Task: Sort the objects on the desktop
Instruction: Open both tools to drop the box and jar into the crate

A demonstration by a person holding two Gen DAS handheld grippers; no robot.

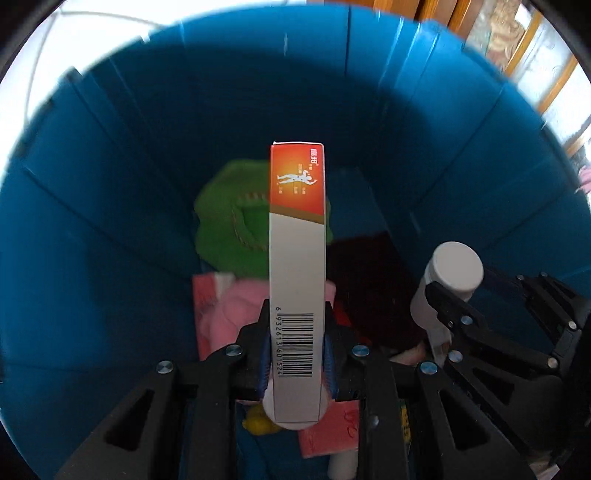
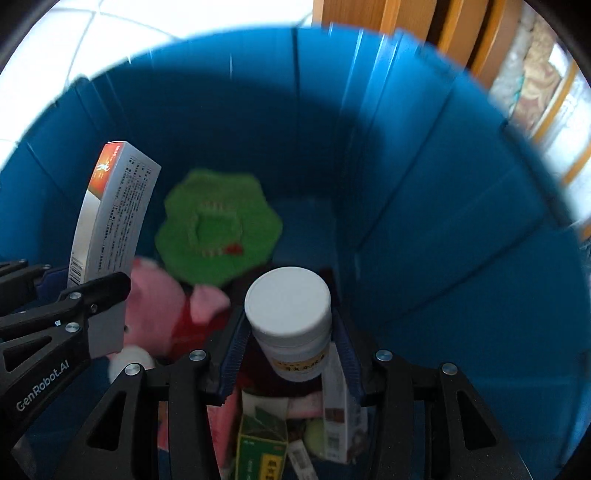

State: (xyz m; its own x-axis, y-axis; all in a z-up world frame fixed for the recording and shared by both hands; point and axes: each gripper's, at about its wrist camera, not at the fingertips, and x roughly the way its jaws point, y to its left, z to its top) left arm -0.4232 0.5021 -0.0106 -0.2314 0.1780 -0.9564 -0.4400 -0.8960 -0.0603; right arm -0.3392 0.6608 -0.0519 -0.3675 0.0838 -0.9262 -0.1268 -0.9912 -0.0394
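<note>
Both grippers point down into a blue bin (image 1: pixel 110 221) (image 2: pixel 424 221). My left gripper (image 1: pixel 297 332) is shut on a narrow white and orange medicine box (image 1: pixel 297 277), gripped at its barcode end. The same box (image 2: pixel 110 214) shows at the left of the right wrist view, with the left gripper (image 2: pixel 79 282) under it. My right gripper (image 2: pixel 291 332) is shut on a white bottle (image 2: pixel 290 325) with a white cap and a yellow label. That bottle (image 1: pixel 448 284) and the right gripper (image 1: pixel 439 295) appear at the right of the left wrist view.
On the bin's floor lie a green plush hat (image 2: pixel 218 229), a pink plush pig (image 2: pixel 166 306) with red clothing, a pink packet (image 1: pixel 210 314), a green and yellow box (image 2: pixel 262 450) and other small boxes. Wooden furniture (image 2: pixel 406 22) and white floor tiles (image 2: pixel 92 33) lie beyond the rim.
</note>
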